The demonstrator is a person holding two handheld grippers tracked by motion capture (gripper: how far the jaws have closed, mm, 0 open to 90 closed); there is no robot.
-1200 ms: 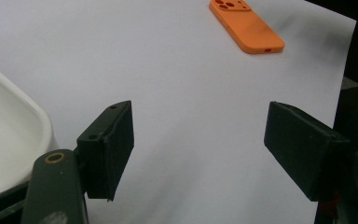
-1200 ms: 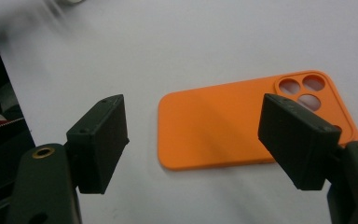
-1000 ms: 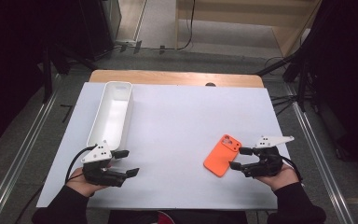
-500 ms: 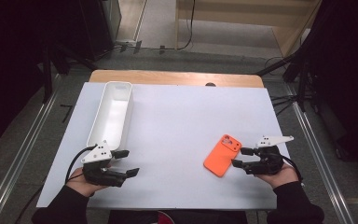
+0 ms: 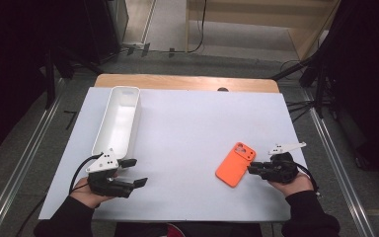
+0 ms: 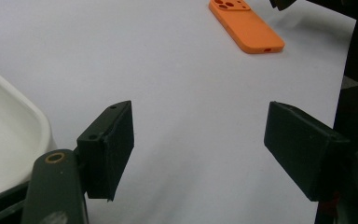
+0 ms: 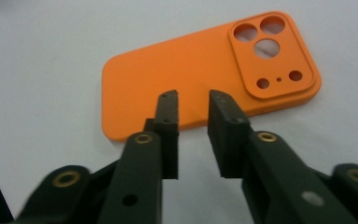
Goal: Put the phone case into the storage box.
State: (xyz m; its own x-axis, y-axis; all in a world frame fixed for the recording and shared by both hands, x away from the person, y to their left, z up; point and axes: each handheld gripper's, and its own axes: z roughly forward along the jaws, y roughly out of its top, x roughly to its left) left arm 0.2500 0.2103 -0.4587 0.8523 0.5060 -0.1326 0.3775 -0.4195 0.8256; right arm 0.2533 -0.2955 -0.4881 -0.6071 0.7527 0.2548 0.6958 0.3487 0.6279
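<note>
My right hand-held gripper [image 7: 193, 100] lies low and level, its jaws just narrowed – nothing between them – beside one orange phone case [image 5: 235, 164] on the desk [image 5: 192, 123]; my left hand-held gripper [image 5: 132, 173] gapes empty near one white tray [image 5: 118, 121].

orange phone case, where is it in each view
High view: the orange plastic phone case lies right of centre on the white sheet, at the right tool.
Left gripper view: top edge, right of centre.
Right gripper view: centre, past the jaws.
Shared landmark: its camera cut-outs.

high: overhead, forward-down | claw cams: low, close | shared: orange case [image 5: 235, 164]
</note>
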